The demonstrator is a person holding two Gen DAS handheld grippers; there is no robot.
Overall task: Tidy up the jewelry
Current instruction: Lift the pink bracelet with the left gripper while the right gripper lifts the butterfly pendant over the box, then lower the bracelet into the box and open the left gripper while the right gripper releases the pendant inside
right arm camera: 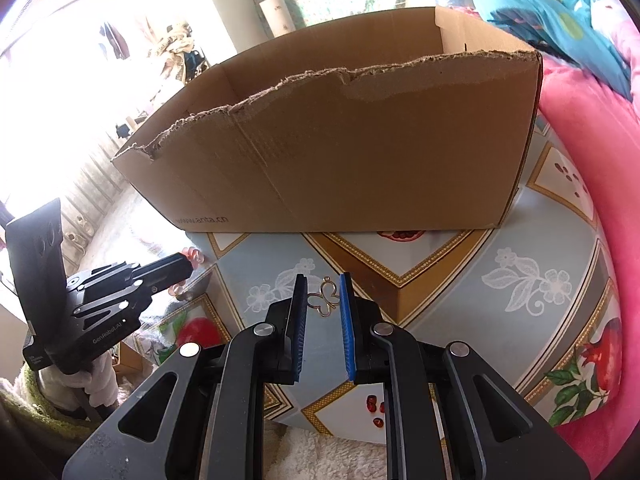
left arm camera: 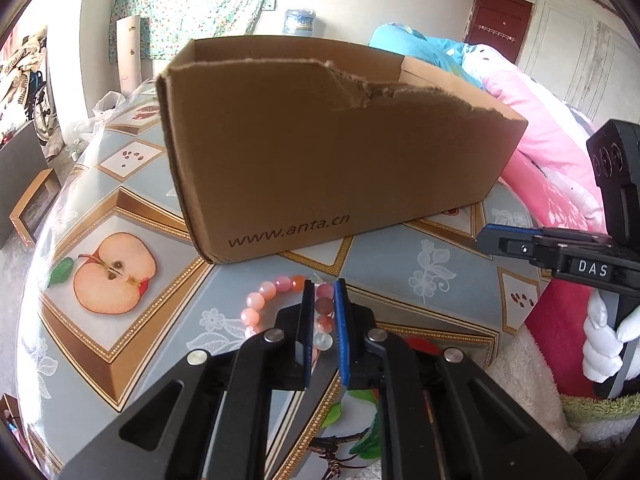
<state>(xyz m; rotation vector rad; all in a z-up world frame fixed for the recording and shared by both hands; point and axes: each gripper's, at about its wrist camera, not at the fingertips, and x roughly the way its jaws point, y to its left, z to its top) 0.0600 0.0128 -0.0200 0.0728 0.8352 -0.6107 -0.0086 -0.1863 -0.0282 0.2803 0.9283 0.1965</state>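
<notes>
Two grippers work low in their frames before a torn cardboard box (left arm camera: pixel 336 152) on the patterned surface (left arm camera: pixel 132 208). The left gripper (left arm camera: pixel 323 304) has its jaws clamped on a pink bead bracelet (left arm camera: pixel 260 300); the beads between the pads are partly hidden, and the loop's near side is covered by the left finger. In the right wrist view, the right gripper (right arm camera: pixel 323 300) has its jaws closed on a thin gold butterfly pendant (right arm camera: pixel 325 298); any chain is too fine to make out. The box interior is mostly hidden behind its front wall.
</notes>
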